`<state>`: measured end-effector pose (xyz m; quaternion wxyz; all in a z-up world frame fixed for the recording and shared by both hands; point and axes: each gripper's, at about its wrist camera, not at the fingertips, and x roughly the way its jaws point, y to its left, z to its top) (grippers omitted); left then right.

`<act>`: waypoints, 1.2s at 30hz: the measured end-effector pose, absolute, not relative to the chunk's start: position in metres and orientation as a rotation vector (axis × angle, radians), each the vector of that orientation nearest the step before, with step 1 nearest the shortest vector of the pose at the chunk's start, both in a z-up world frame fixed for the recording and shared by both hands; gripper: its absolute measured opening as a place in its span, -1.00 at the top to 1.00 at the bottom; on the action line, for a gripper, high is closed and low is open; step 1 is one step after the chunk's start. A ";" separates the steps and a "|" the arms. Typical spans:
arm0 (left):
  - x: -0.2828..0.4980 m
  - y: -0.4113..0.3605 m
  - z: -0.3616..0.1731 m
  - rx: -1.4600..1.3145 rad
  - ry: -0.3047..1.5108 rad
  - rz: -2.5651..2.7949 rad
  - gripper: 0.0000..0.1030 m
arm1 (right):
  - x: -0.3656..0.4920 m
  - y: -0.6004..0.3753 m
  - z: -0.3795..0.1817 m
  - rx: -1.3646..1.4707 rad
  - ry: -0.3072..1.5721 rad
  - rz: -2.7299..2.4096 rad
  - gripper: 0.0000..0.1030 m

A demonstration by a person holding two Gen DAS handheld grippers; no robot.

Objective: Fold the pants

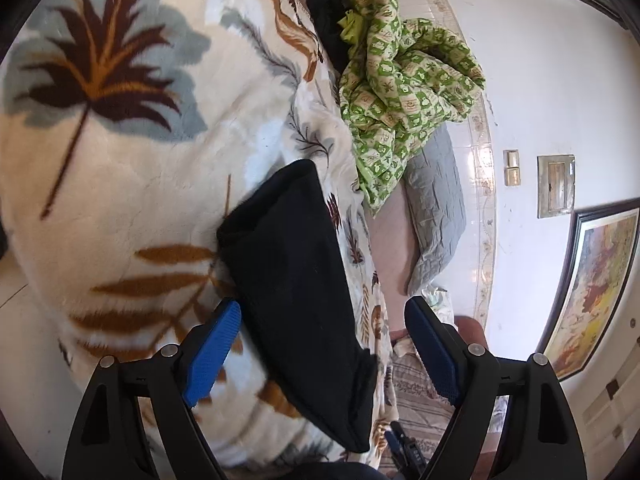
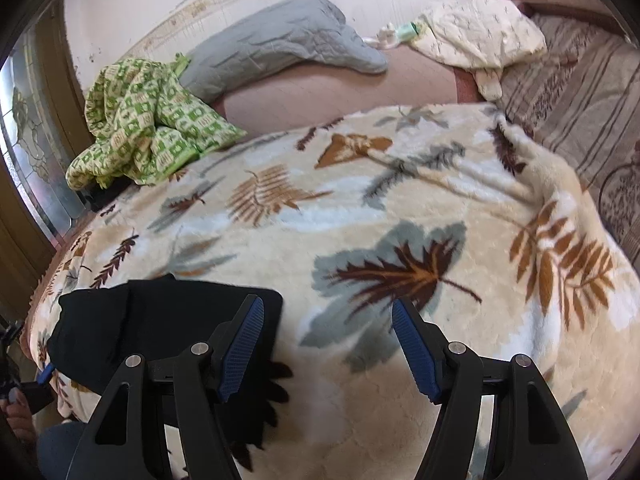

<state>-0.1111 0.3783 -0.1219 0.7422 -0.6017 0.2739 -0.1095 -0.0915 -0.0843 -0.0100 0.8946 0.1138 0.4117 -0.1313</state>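
Note:
Folded black pants [image 1: 296, 288] lie in a compact bundle on the cream leaf-print blanket [image 1: 132, 184]. In the left wrist view my left gripper [image 1: 324, 310] hovers over the bundle with its blue pads wide apart, open, pressing on nothing. In the right wrist view the same black pants [image 2: 160, 340] lie at the lower left, near the bed's edge. My right gripper [image 2: 328, 308] stands open above the blanket [image 2: 400, 208], its left finger [image 2: 240, 344] over the bundle's right edge, with only blanket between the pads.
A crumpled green patterned cloth [image 2: 144, 120] and a grey quilted pillow [image 2: 280, 40] lie at the far side of the bed. A dark garment [image 1: 328, 20] sits beside the green cloth. A striped sofa [image 2: 580, 92] stands at right, a wall with a framed picture [image 1: 588, 292] beyond.

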 end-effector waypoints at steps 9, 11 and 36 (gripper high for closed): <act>-0.094 0.380 -0.140 -1.316 0.489 -0.269 -0.27 | -0.085 -0.090 -0.038 0.311 0.932 -0.287 -0.33; -0.099 0.379 -0.144 -1.278 0.498 -0.249 0.12 | -0.083 -0.091 -0.045 0.329 0.957 -0.291 -0.33; -0.102 0.138 0.065 -0.265 0.621 -0.435 0.84 | -0.087 -0.110 -0.034 0.571 0.928 -0.222 -0.35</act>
